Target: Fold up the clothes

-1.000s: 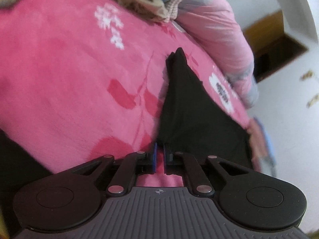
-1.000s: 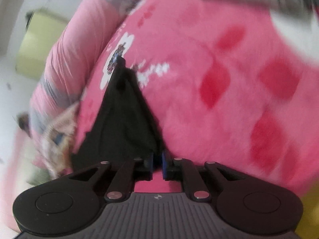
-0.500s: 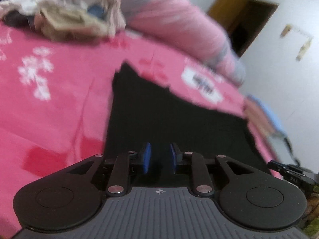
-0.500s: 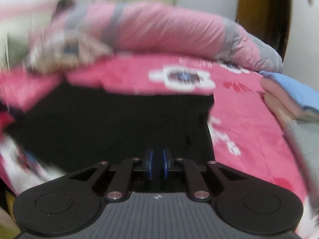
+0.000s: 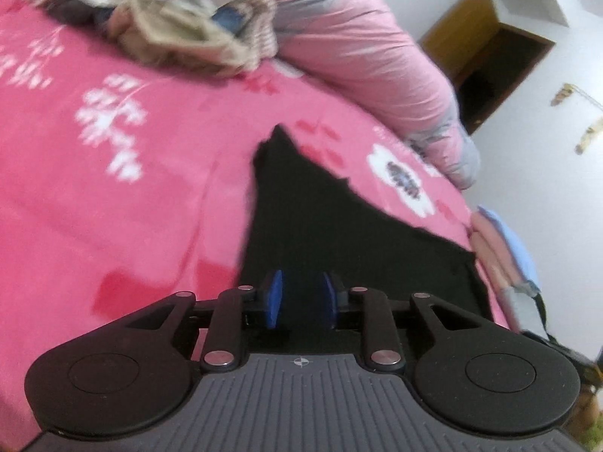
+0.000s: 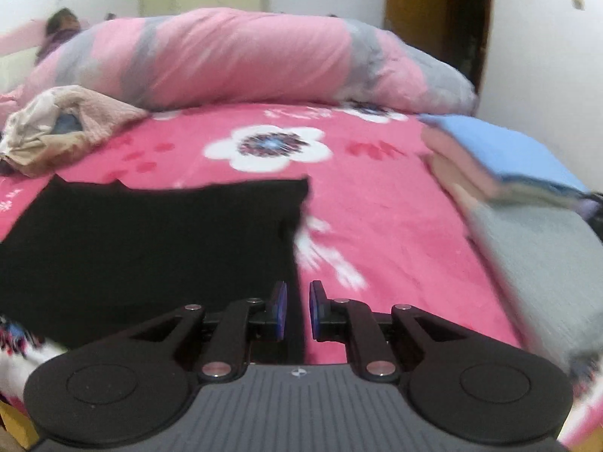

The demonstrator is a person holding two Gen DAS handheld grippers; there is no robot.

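Both jaws spread and empty, the left hand-held gripper (image 5: 299, 299) hovers over the near edge of a black garment (image 5: 324, 226) lying flat on the pink floral bed (image 5: 113, 196); the right hand-held gripper (image 6: 297, 310) straddles its right edge. A shallow pinch could catch one layer only, skewing the fold. Beyond the garment lie an unfolded clothes heap (image 5: 181, 26), a rolled quilt (image 6: 245, 60) and, right, folded stacks (image 6: 508, 173), crowding the fold's space.

Garment (image 6: 150, 245) flat on bed (image 6: 377, 226), folded stack (image 6: 508, 173) right, quilt (image 6: 245, 64) behind
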